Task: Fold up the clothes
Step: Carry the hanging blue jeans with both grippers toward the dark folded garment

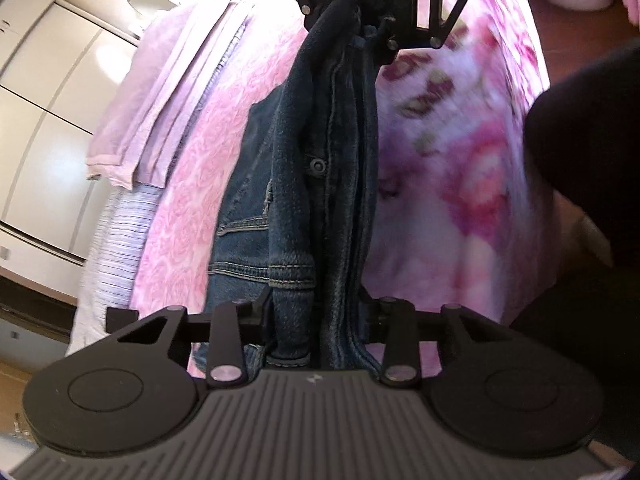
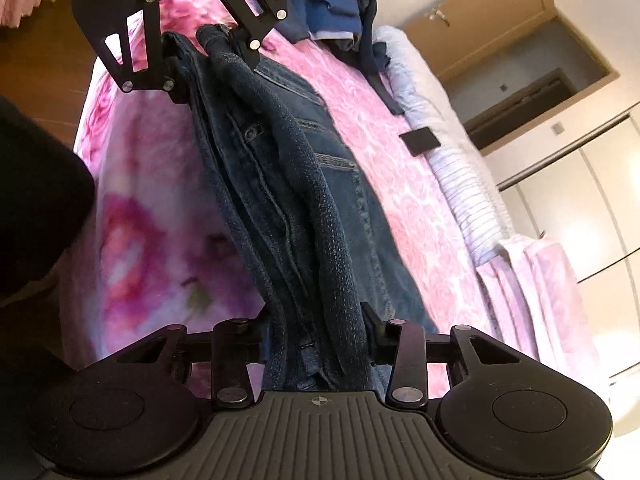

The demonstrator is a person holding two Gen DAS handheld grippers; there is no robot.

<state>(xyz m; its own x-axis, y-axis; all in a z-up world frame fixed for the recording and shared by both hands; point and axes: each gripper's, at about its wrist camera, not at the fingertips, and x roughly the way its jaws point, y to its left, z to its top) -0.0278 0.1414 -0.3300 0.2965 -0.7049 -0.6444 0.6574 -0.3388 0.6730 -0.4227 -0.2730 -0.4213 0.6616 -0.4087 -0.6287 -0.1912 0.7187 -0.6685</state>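
Dark blue jeans (image 1: pixel 320 168) hang stretched between my two grippers above a pink floral bed. My left gripper (image 1: pixel 320 312) is shut on one end of the bunched waistband. The other end is clamped by my right gripper (image 1: pixel 360 12), seen at the top of the left wrist view. In the right wrist view the same jeans (image 2: pixel 280 184) run from my right gripper (image 2: pixel 316 328), shut on the denim, up to my left gripper (image 2: pixel 200 46). A button and pocket seams show on the denim. The lower part of the jeans rests on the bed.
The pink bedspread (image 1: pixel 460 168) covers the bed. Folded pink cloth (image 1: pixel 160 92) lies on striped bedding (image 2: pixel 460 172). A pile of blue clothes (image 2: pixel 332 4) sits at the bed's far end, with a black square (image 2: pixel 420 140) nearby. White wardrobe doors (image 1: pixel 48 120) stand beyond. A dark sleeve (image 1: pixel 592 152) is close.
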